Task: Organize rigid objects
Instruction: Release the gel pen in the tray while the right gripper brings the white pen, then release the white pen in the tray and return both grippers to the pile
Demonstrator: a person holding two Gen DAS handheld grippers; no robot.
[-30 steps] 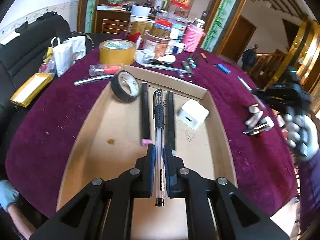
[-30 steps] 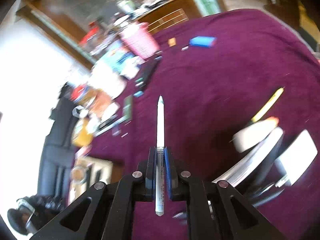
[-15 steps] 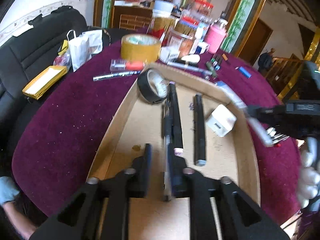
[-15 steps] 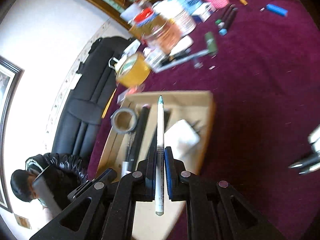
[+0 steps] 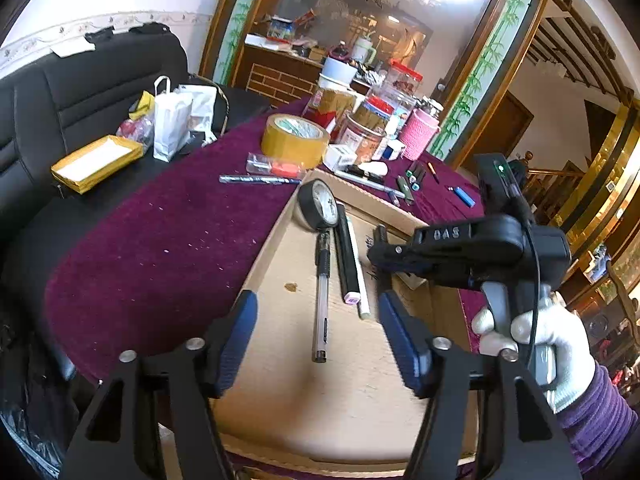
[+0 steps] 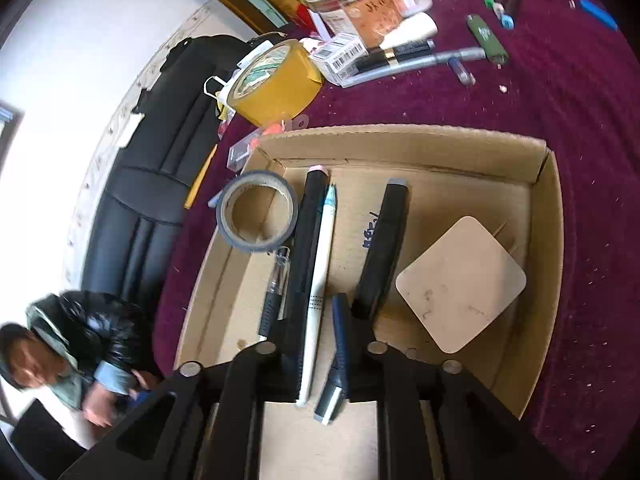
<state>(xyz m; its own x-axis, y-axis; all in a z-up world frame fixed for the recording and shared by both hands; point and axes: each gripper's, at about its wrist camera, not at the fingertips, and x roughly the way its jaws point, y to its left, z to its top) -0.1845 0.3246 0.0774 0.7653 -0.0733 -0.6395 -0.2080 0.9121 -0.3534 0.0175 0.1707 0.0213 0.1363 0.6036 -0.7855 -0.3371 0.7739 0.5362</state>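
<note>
A shallow cardboard box lies on the purple tablecloth. In it are a black tape roll, a clear pen, two black markers, a white pen and a pale square block. My left gripper hovers over the clear pen's near end. Its jaws are opening and the pen lies loose on the box floor. My right gripper is low in the box. Its jaws are opening around the white pen, and the pads stand off it.
A yellow tape roll, jars, a pink cup, small boxes and several pens crowd the cloth beyond the box. A black sofa holds bags and a yellow packet. A white-gloved hand holds the right gripper. A person sits at lower left.
The left gripper opened and let the clear pen drop into the box. The right gripper carried the white pen from over the cloth into the box beside a black marker, and its jaws parted.
</note>
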